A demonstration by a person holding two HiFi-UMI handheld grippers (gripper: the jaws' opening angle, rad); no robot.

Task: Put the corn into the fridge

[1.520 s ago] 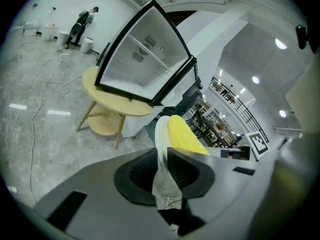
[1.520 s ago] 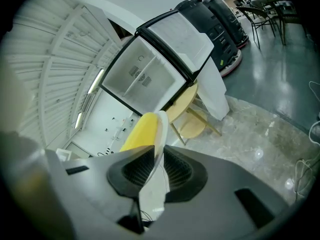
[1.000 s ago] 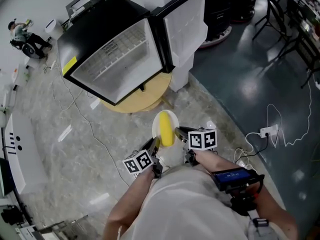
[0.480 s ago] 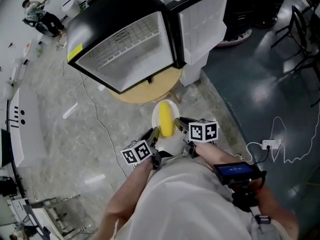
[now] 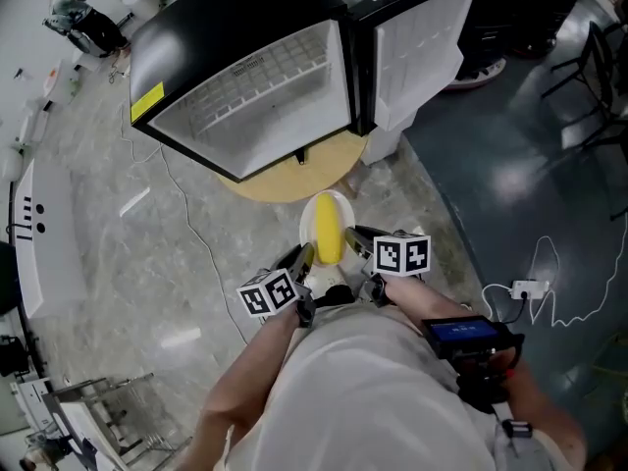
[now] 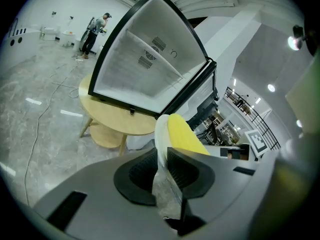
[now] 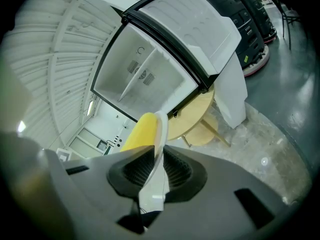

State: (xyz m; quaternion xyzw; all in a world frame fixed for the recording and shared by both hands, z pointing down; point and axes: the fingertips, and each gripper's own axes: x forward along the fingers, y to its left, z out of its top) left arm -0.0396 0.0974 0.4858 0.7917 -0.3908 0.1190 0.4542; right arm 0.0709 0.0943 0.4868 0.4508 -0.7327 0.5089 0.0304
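Round wooden table (image 5: 290,181), white power strip (image 5: 524,288) on floor, distant person (image 5: 86,27)

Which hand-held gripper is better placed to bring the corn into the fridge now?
Neither alone, I think: the left hand-held gripper and right hand-held gripper each clamp the plate carrying the corn; both should move together.

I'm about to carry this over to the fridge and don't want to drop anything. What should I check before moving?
1. Left gripper jaws closed on the white plate rim: ok.
2. Right gripper jaws closed on the opposite rim: ok.
3. Corn lying on the plate between the grippers: ok.
4. Fridge door swung open: ok.
5. Room inside the fridge: ok, the compartment looks empty.
6. Cable on the floor left of the table clear of the walking path: cannot tell.
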